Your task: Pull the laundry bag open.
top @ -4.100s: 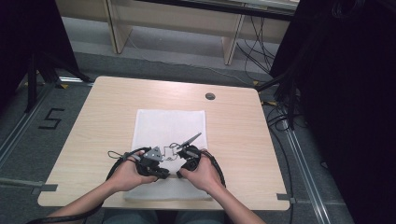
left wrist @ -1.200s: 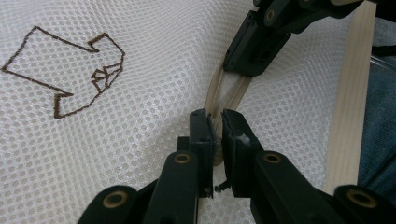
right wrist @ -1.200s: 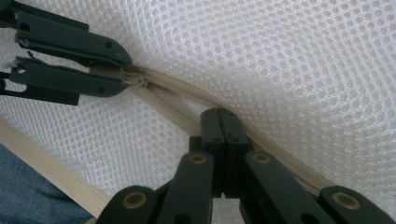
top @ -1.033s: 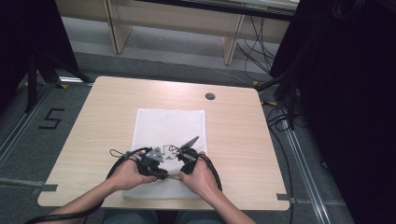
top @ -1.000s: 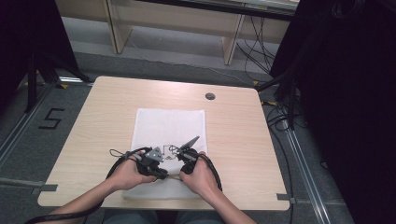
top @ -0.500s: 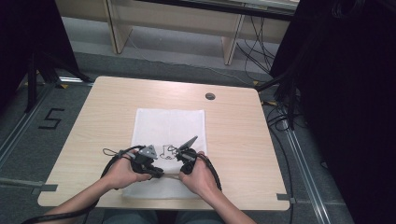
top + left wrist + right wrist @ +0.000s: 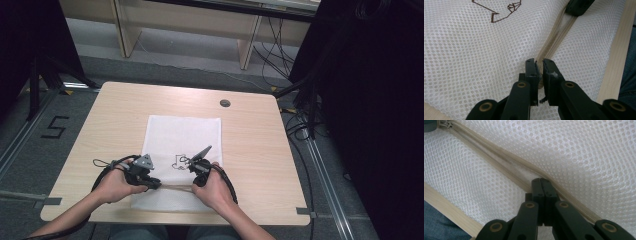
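A white mesh bag (image 7: pixel 182 132) lies flat on the wooden table (image 7: pixel 250 150), with a brown line drawing (image 7: pixel 181 161) stitched on it. A beige zipper (image 7: pixel 175 186) runs across the bag's near end. My left gripper (image 7: pixel 156 184) is shut on the zipper (image 7: pixel 556 42), with a beige strip pinched between its jaws (image 7: pixel 539 65). My right gripper (image 7: pixel 195 183) is shut on the zipper's band (image 7: pixel 499 162), its jaws pressed tight together (image 7: pixel 541 181). The two grippers face each other along the zipper, a short stretch apart. What looks like the zipper's slider (image 7: pixel 445 123) sits at the left gripper's end.
The table's near edge (image 7: pixel 454 216) runs close below the zipper, with the person's blue-clad legs (image 7: pixel 627 82) beyond it. A round cable hole (image 7: pixel 225 103) sits at the table's far side. Cables trail from both grippers around the hands.
My left gripper has slid a little to the left along the zipper line, widening the gap to the right gripper. The right gripper has held its place.
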Tool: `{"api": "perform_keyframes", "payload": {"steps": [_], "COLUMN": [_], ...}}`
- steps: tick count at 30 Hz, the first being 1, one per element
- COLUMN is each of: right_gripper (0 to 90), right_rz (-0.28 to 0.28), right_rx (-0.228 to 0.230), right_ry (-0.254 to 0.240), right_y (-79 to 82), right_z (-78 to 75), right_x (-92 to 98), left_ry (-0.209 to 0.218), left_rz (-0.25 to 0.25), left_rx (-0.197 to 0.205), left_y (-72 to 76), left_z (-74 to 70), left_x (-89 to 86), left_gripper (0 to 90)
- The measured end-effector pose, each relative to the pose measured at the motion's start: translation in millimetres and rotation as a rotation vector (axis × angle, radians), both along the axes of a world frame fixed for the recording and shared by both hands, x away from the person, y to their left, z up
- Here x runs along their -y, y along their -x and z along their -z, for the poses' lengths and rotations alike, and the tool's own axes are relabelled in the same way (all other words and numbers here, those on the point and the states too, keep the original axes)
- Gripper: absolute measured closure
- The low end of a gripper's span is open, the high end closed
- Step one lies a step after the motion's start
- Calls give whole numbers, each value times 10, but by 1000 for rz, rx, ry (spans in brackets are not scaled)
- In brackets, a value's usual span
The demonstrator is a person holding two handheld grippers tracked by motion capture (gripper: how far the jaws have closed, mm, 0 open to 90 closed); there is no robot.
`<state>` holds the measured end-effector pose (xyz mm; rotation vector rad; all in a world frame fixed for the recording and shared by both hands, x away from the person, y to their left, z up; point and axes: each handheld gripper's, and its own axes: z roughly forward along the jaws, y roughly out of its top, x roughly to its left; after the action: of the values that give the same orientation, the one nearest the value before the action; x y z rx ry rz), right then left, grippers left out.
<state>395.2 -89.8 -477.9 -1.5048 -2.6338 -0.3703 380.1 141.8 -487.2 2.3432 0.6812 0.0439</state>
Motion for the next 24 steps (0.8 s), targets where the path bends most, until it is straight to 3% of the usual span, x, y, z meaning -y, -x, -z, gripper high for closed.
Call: {"api": "perform_keyframes", "payload": {"steps": [11, 12, 14, 15, 16, 21, 24], "right_gripper": [900, 900, 900, 900, 900, 900, 900], "right_rz": [-2, 17, 14, -26, 2, 9, 12], "right_rx": [-4, -18, -9, 28, 1, -7, -12], "right_ry": [-3, 7, 9, -6, -3, -10, -21], "right_y": [-3, 2, 6, -9, 6, 0, -13], "right_z": [-2, -11, -11, 12, -5, -1, 0], "right_x": [16, 6, 5, 27, 13, 17, 27], "left_ry": [4, 4, 7, 5, 13, 44, 54], "left_rz": [6, 6, 6, 8, -5, -8, -4], "left_rx": [-6, -5, -6, -8, -15, -31, -13], "left_y": [7, 6, 3, -1, 2, -17, -10], "left_z": [35, 35, 32, 33, 40, 43, 16], "left_x": [-18, -17, -20, -20, -20, -45, -37], "left_gripper": [829, 829, 830, 830, 830, 828, 828]}}
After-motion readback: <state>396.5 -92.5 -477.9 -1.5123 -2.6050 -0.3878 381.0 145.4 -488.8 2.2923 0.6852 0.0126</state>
